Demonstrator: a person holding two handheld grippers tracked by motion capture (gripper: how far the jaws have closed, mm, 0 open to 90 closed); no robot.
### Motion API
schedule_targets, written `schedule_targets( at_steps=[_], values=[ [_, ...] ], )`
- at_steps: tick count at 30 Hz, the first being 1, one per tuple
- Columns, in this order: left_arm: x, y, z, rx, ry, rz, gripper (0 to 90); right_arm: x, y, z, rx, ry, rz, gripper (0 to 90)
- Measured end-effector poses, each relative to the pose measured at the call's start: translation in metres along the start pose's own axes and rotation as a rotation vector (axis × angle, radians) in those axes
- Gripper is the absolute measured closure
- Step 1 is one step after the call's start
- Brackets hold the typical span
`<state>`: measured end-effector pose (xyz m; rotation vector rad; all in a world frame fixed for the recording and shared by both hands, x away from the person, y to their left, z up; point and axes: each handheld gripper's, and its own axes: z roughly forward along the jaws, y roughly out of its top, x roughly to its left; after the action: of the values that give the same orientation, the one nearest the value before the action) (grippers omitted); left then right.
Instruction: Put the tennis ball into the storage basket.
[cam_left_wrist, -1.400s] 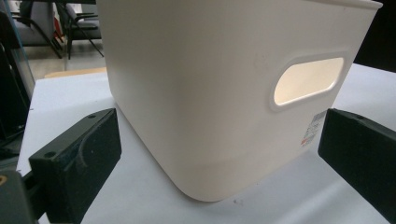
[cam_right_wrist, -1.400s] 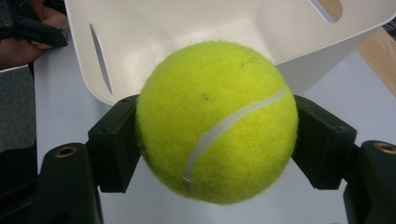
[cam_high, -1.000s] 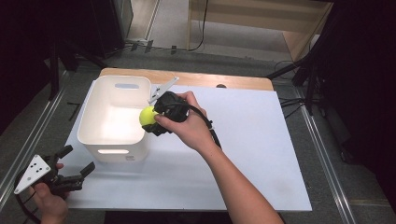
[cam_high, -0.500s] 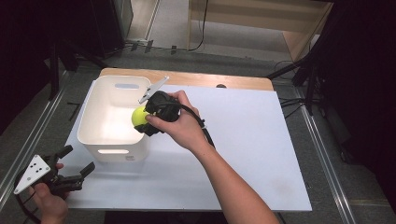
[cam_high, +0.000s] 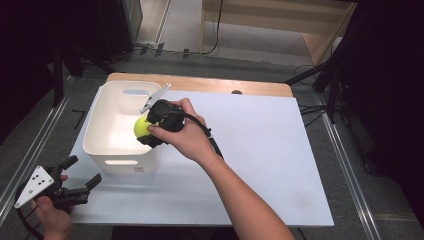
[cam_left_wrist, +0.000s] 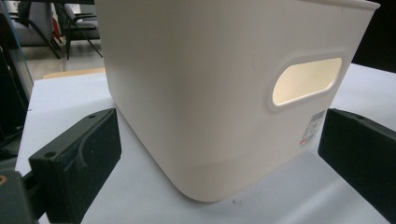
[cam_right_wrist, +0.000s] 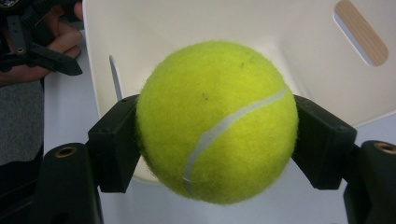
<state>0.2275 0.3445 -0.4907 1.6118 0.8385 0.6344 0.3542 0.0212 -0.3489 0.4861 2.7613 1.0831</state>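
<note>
Since a second ago we have carried the tennis ball leftward: it was at the near right rim of the white bin, and now it hangs over the bin's opening, left of centre in the high view. Our right gripper has gone with it, and our right hand now reaches over the bin's right wall. We read this as the carry nearly finished, with letting go as what remains.

Seen from the right gripper view, the ball sits squarely in the middle of the frame, pinched from both sides by the two black jaws, which press into its felt. Behind it, the bin's inside wall fills the upper part of the frame.

Our left gripper has stayed put at the lower left of the high view, on the white table just in front of the bin. Its jaws stand wide apart with nothing between them, pointed at the bin's near corner.

For writing, we find only a small sticker low on the bin's wall at the right of the left gripper view, too small to read. The ball shows no brand mark, only its white seam.
</note>
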Motion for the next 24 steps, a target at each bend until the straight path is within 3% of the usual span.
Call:
schedule_targets(
  at_steps=[24],
  values=[
    [0.0,0.0,0.0,-0.004,0.002,-0.005,0.0,0.004,0.0,0.025,0.061,0.03,-0.026,22.8]
  ],
)
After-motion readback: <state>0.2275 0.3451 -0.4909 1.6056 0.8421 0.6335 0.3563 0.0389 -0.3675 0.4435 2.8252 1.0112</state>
